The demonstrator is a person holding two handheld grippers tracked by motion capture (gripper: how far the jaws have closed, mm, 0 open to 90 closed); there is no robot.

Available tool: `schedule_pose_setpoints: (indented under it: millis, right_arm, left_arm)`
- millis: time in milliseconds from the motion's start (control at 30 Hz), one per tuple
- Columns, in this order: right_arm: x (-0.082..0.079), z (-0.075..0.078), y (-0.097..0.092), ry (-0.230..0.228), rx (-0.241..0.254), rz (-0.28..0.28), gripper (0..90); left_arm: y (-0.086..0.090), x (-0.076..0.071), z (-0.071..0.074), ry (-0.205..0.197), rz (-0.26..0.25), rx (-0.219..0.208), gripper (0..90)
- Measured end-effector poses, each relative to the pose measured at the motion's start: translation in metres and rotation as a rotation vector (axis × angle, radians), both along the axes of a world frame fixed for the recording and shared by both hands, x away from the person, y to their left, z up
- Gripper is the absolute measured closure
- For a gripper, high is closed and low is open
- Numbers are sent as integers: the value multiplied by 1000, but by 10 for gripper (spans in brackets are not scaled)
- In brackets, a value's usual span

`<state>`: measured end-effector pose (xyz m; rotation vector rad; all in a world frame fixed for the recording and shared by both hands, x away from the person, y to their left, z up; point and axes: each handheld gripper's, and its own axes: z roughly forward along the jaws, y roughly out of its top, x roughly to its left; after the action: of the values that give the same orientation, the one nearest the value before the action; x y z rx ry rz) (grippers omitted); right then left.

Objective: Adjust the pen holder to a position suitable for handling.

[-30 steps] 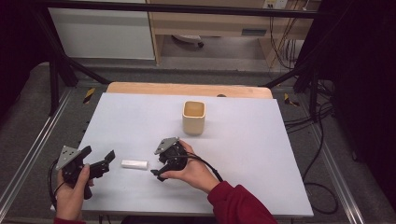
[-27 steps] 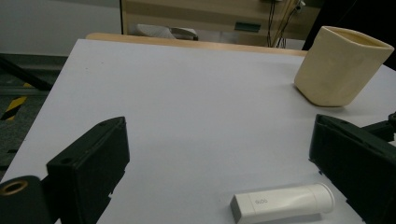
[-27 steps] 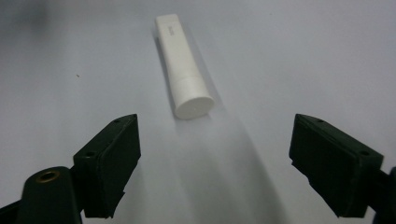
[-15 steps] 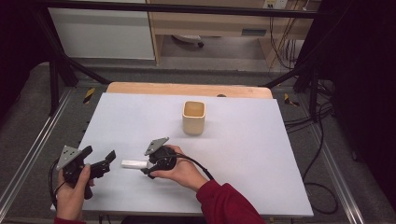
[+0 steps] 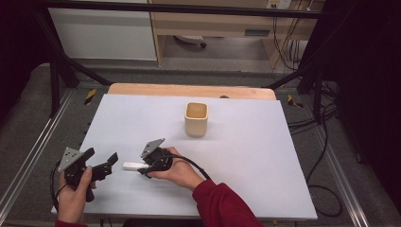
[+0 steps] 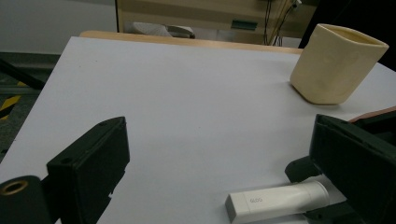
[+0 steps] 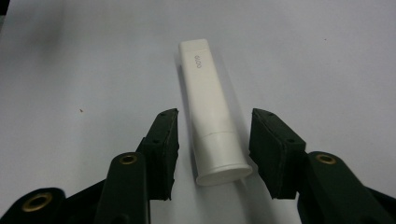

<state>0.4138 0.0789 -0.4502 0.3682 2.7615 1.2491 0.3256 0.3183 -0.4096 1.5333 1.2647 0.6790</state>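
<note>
A small white tube (image 5: 133, 165) lies flat on the white table (image 5: 246, 161), its cap end toward my right gripper (image 5: 143, 169). That gripper is open, its jaws on either side of the tube's (image 7: 210, 121) cap end and not touching it (image 7: 215, 144). My left gripper (image 5: 112, 161) rests open at the table's near left, just left of the tube (image 6: 280, 201), nothing between its jaws (image 6: 219, 186). A cream cup (image 5: 196, 118) stands upright near the table's middle back (image 6: 337, 63).
A wooden strip (image 5: 189, 90) runs along the table's far edge. Metal rails (image 5: 28, 156) flank the table, and cables (image 5: 321, 123) trail on the floor at right. Broad bare tabletop lies right of the cup.
My right gripper has moved left across the table from near the middle to the tube, and its jaws now straddle the cap end. The left gripper has stayed put.
</note>
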Motion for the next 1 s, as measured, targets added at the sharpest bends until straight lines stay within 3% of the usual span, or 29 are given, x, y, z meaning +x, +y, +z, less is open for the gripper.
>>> schedule_pose_setpoints:
  millis: [400, 800, 1000]
  right_arm:
    - [2, -4, 2, -33, -35, 26, 644]
    - [1, 1, 5, -34, -69, 32, 673]
    - [-2, 9, -7, -54, -73, 20, 674]
  left_arm:
    - [-1, 0, 0, 3, -2, -2, 49]
    - [-1, 0, 0, -3, 0, -5, 49]
    - [-1, 0, 0, -7, 0, -4, 49]
